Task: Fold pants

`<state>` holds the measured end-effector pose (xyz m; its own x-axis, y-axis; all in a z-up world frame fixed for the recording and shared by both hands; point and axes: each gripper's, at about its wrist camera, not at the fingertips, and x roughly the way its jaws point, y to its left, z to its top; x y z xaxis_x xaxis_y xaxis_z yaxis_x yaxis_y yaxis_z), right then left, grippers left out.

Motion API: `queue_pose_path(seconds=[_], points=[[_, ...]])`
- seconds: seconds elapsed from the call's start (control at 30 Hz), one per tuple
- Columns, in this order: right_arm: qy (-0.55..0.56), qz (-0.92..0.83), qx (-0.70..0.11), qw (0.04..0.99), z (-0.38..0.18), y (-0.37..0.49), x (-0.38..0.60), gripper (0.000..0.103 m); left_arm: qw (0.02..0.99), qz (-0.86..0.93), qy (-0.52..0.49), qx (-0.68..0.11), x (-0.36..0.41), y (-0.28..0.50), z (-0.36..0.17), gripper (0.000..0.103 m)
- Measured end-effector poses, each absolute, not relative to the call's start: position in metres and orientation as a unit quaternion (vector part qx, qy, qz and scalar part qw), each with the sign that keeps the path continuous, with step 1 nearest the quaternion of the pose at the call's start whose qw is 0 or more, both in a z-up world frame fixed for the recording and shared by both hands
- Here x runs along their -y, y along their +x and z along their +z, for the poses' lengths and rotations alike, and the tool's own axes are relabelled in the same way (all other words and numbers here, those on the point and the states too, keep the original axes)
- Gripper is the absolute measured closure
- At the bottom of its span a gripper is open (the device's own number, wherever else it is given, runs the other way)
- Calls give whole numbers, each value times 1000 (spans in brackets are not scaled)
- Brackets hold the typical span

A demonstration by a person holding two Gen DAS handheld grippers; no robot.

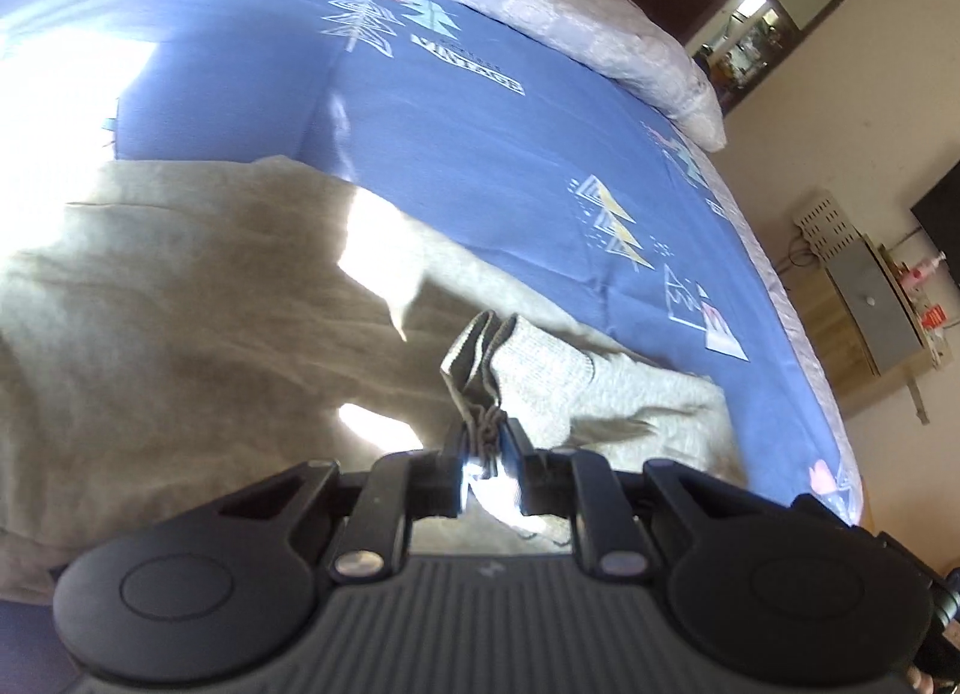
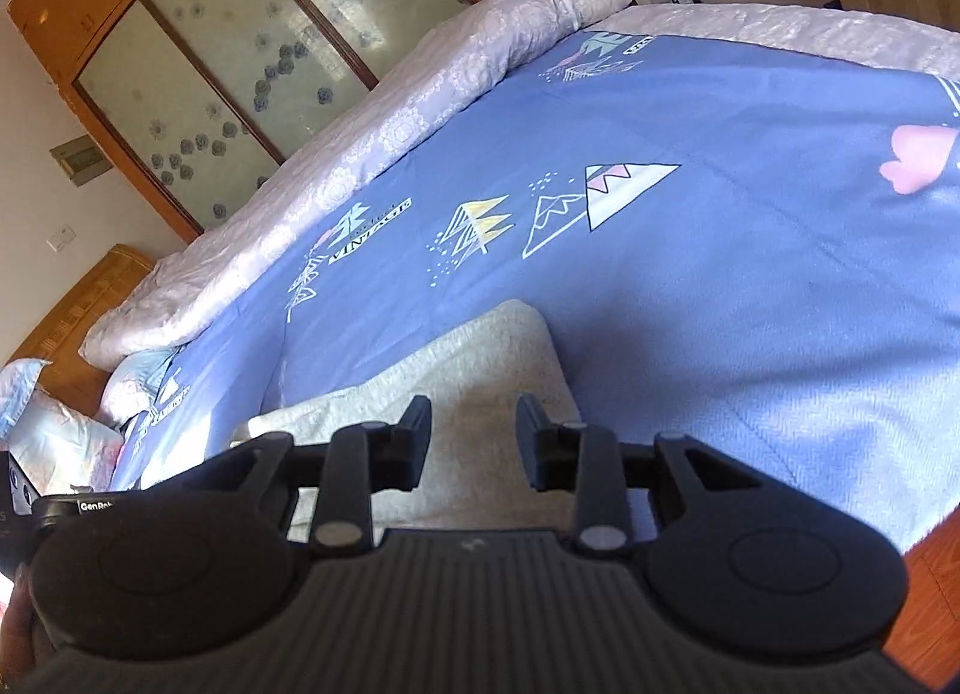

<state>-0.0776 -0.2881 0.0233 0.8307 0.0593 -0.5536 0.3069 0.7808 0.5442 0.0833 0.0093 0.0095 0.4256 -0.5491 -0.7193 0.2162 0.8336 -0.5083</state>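
- Two grippers over a bed (image 1: 480, 112) with a blue printed cover.
- Beige pants (image 1: 180, 298) lie on the near left part of the bed, partly in sun glare.
- Left gripper (image 1: 489, 454): jaws clenched on the ribbed cuff (image 1: 522, 358) of the pants.
- Right gripper (image 2: 474, 424): jaws released, parted above pale fabric, gripping nothing.

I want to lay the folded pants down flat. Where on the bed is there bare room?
Bare blue sheet lies beyond the beige pants, up to the pale quilt rolled along the far edge. It is crowded near the left gripper, clamped on a ribbed cuff, and under the open right gripper.
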Motion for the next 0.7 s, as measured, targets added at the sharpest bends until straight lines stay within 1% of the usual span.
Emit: queue_pose_path(seconds=[0.13, 0.17, 0.23, 0.33, 0.43, 0.5, 0.57, 0.67, 0.7], points=[[311, -63, -310, 896, 11, -70, 279, 69, 822, -218, -149, -504, -9, 85, -4, 89], [305, -65, -325, 893, 6, -67, 277, 69, 825, -208, -132, -509, -7, 85, -8, 85], [290, -73, -368, 881, -9, -57, 272, 70, 826, -193, -115, -517, -7, 83, -16, 84], [264, -76, -369, 888, -9, -57, 265, 70, 825, -193, -131, -515, -21, 78, -12, 86], [262, -76, -355, 894, 1, -62, 262, 66, 838, -220, -139, -479, -44, 59, 9, 83], [271, -66, -338, 899, 8, -68, 259, 66, 845, -233, -154, -455, -65, 44, 23, 72], [258, -61, -325, 908, 15, -71, 249, 66, 854, -228, -170, -435, -93, 28, 36, 63], [244, -32, -317, 916, 25, -69, 230, 66, 861, -190, -207, -423, -138, 11, 48, 55], [240, -16, -316, 918, 28, -66, 222, 66, 859, -168, -234, -423, -159, 5, 48, 52]])
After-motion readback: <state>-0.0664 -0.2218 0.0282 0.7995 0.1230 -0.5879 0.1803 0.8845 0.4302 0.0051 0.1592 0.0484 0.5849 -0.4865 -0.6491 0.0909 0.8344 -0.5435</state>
